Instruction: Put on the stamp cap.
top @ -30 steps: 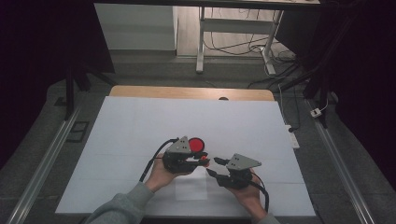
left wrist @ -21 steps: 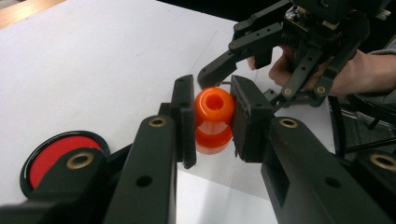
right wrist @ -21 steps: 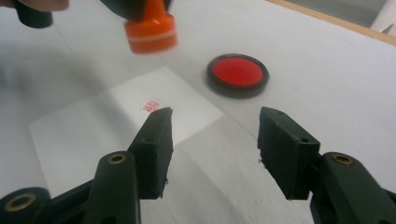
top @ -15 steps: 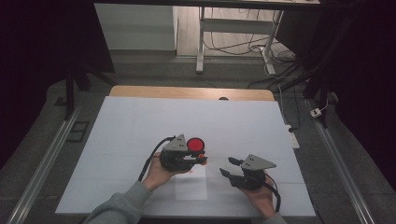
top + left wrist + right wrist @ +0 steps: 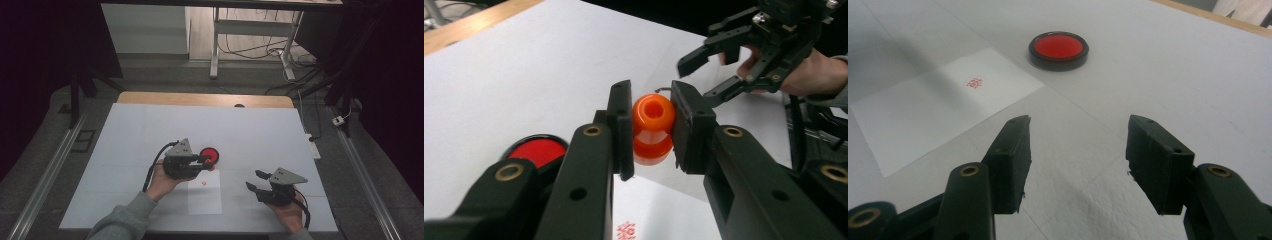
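Observation:
My left gripper (image 5: 204, 161) is shut on a small orange stamp (image 5: 653, 114), pinched between both pads just above the table. A round red ink pad (image 5: 210, 155) in a black case sits right behind it. Below lies a white paper sheet (image 5: 205, 197) bearing a red stamp mark (image 5: 204, 183). My right gripper (image 5: 255, 180) is off to the right of the sheet; its jaws have just been opening and hold nothing. In the right gripper view the open jaws (image 5: 1078, 135) face the ink pad (image 5: 1058, 47) and the paper (image 5: 923, 115).
A white mat (image 5: 125, 150) covers the table, with a wooden strip (image 5: 200, 99) along its far edge. Metal rails (image 5: 50, 170) run along both sides. A white desk frame (image 5: 215, 45) and cables stand beyond the table.
My right gripper has drawn away to the right from the left gripper and its jaws stand wider. The left gripper keeps the orange stamp and has shifted slightly.

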